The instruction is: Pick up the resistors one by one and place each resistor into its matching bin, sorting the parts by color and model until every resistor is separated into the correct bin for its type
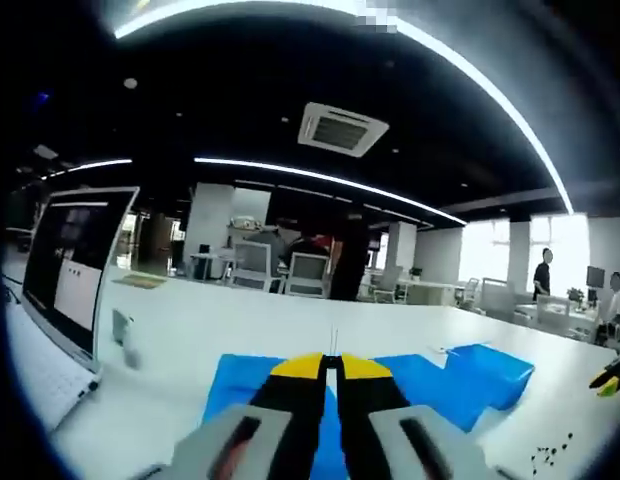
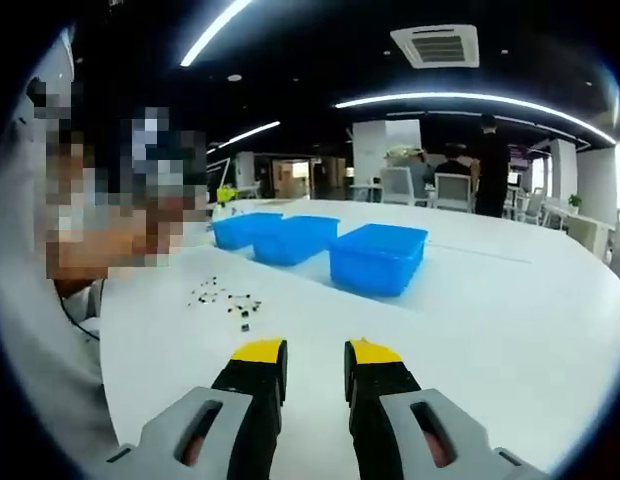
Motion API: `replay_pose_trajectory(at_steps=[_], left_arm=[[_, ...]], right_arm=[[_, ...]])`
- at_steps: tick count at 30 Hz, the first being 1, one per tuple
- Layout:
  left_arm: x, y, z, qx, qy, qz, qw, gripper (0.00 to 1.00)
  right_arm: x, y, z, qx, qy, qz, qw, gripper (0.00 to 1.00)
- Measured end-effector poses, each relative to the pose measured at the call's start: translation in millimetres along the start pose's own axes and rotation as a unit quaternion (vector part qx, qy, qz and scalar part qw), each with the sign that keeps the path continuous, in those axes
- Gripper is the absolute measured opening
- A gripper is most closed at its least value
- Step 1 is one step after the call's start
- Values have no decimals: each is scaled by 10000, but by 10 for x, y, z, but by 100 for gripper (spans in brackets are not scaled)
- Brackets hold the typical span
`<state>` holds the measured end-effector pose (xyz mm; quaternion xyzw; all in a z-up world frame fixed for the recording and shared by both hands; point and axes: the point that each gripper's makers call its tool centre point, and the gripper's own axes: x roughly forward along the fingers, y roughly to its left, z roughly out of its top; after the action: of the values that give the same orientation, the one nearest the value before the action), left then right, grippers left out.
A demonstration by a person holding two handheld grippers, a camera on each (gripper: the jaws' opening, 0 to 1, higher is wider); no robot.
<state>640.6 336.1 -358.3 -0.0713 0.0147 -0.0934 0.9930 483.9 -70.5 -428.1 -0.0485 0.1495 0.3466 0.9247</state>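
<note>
My left gripper [image 1: 332, 368] and right gripper [image 2: 316, 352] look alike from here, each with two black jaws capped in yellow at the tips and rising from pale grey moulded bodies with dark oval slots beside the jaw roots.

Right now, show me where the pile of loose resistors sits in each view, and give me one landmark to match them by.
Left gripper view: the loose resistors are dark specks at the lower right, on the white table below the blue bins.
Right gripper view: the loose resistors lie left of centre, above the jaw tips.
Shared landmark: the blue bins, which stand beside the scatter in both views.
</note>
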Motion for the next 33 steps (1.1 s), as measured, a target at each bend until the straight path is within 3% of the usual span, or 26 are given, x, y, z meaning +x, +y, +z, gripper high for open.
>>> replay_pose_trajectory(at_steps=[7,14,19,26,33], left_arm=[[-4,39,-19,177,113,215,9995,7],[-46,215,-54,-36,117,457,9989,8],[-61,267,-87,-150,270,539,9981,24],[-89,229,-87,-165,293,494,9982,21],[-96,13,0,60,225,208,9995,20]], right_arm=[[14,24,-10,24,-8,21,10000,25],[6,30,-20,25,-8,37,10000,25],[-32,10,-30,52,-34,-20,10000,25],[-78,-2,-51,79,-37,-62,9999,25],[-109,-3,-30,51,-63,-71,9999,25]])
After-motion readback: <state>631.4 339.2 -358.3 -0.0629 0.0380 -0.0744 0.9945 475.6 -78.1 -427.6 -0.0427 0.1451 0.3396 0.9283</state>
